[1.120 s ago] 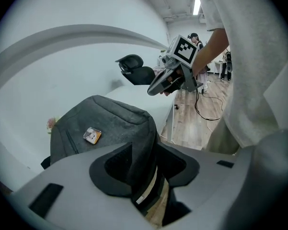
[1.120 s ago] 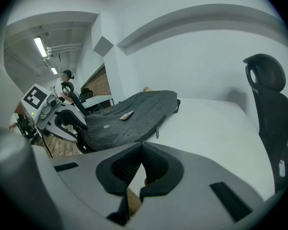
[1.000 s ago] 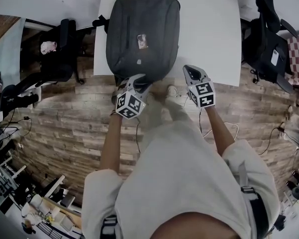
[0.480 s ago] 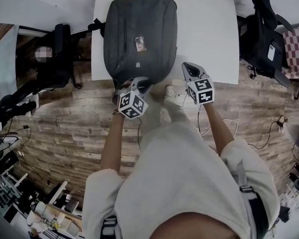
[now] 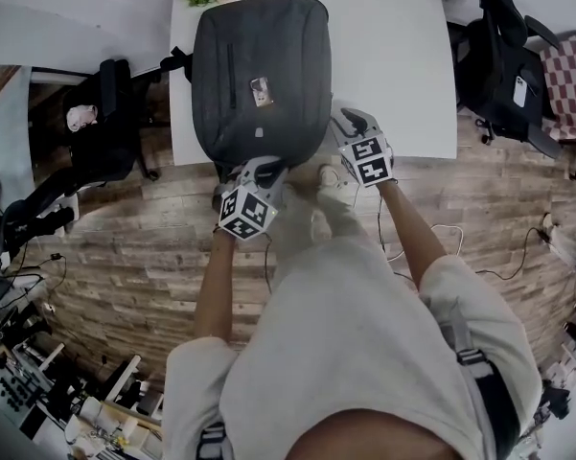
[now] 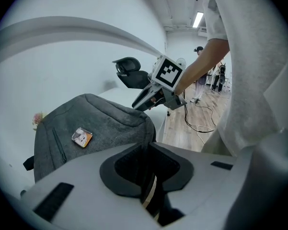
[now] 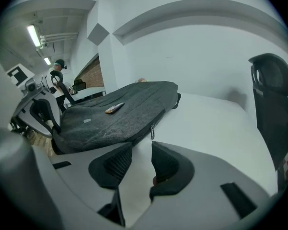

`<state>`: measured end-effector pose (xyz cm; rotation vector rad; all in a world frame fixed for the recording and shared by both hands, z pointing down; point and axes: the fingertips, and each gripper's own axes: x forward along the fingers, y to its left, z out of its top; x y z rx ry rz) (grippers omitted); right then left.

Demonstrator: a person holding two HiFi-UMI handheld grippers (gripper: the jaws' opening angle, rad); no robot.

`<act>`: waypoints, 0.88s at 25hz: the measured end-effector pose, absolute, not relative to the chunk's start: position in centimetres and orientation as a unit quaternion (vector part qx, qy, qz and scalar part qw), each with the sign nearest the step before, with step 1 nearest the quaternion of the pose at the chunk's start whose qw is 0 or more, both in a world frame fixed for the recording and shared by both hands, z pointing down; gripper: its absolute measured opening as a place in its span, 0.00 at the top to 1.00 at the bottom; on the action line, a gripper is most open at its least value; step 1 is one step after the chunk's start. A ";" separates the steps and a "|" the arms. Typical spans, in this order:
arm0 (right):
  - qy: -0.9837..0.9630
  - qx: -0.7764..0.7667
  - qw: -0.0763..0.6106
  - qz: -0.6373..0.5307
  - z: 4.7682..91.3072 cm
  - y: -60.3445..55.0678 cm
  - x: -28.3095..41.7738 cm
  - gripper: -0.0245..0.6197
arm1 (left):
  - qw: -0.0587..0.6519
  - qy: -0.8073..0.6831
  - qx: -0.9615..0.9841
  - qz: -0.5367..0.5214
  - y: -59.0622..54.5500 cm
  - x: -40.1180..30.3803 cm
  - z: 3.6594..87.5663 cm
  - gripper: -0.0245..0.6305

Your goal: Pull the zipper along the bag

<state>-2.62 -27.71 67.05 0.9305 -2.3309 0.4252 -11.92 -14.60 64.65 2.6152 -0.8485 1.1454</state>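
Left gripper [image 6: 148, 172] jaws, just closing, are seen pinched on a dark fold of the grey fabric backpack [image 6: 100, 121]. A small orange-edged tag [image 6: 81, 137] is seen lying on the backpack. The right gripper [image 6: 138, 104] is held at its far edge.

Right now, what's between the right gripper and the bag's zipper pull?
Only bare white table, seen in the right gripper view. The right gripper has just been opening its jaws, with nothing between them; the zipper pull hangs off the bag ahead.

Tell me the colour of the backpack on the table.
The backpack is dark grey, a heathered fabric; the head view shows it best.
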 end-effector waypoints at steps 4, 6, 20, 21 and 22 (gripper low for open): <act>-0.869 0.347 0.326 0.132 68.2 -29.5 -2.5 0.71 | 0.083 -0.286 0.875 0.380 -14.6 -11.8 64.3 0.86; -0.864 0.344 0.346 0.123 69.1 -30.3 -2.2 0.68 | 0.085 -0.286 0.875 0.381 -14.6 -11.9 64.3 0.86; -0.872 0.282 0.399 0.005 69.3 -32.7 -5.1 0.71 | 0.092 -0.285 0.874 0.383 -14.7 -11.6 64.7 0.86; -0.873 0.283 0.397 0.006 69.3 -32.7 -5.2 0.73 | 0.093 -0.284 0.874 0.383 -14.6 -11.5 64.7 0.86; -0.874 0.286 0.394 0.009 69.3 -32.8 -5.1 0.75 | 0.093 -0.284 0.874 0.383 -14.6 -11.5 64.7 0.86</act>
